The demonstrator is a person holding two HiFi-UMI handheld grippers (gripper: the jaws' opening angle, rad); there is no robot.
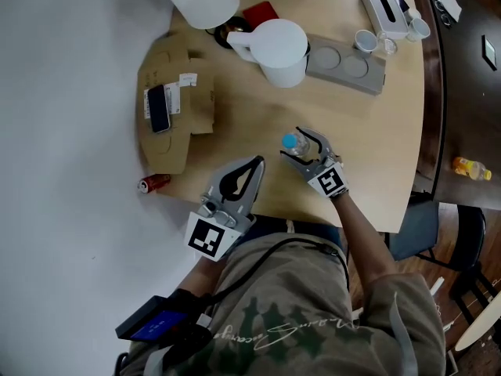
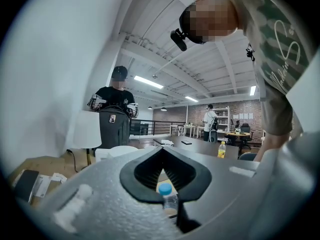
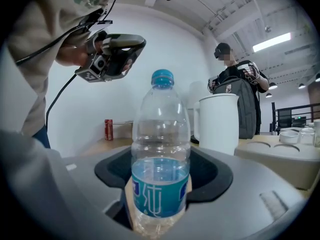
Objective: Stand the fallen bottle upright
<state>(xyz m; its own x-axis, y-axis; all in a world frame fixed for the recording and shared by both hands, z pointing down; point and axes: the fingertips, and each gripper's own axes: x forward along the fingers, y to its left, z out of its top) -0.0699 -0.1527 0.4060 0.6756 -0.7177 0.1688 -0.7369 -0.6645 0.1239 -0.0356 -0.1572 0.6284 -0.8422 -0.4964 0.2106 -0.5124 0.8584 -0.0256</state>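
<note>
A clear, rounded plastic bottle [image 3: 160, 149] with a blue cap and label, part full, stands upright over the pale wooden desk [image 1: 376, 139]. The right gripper's [image 1: 301, 149] grey fingers pinch it. The left gripper's [image 1: 257, 163] fingers are pressed together, empty.

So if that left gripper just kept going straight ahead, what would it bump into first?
Probably the water bottle held upright by the right gripper; it sits just ahead, though depth is unclear.

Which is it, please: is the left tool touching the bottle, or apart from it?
Apart. The head view shows a strip of bare table between the bottle and the left tool, whose tips are closed.
</note>
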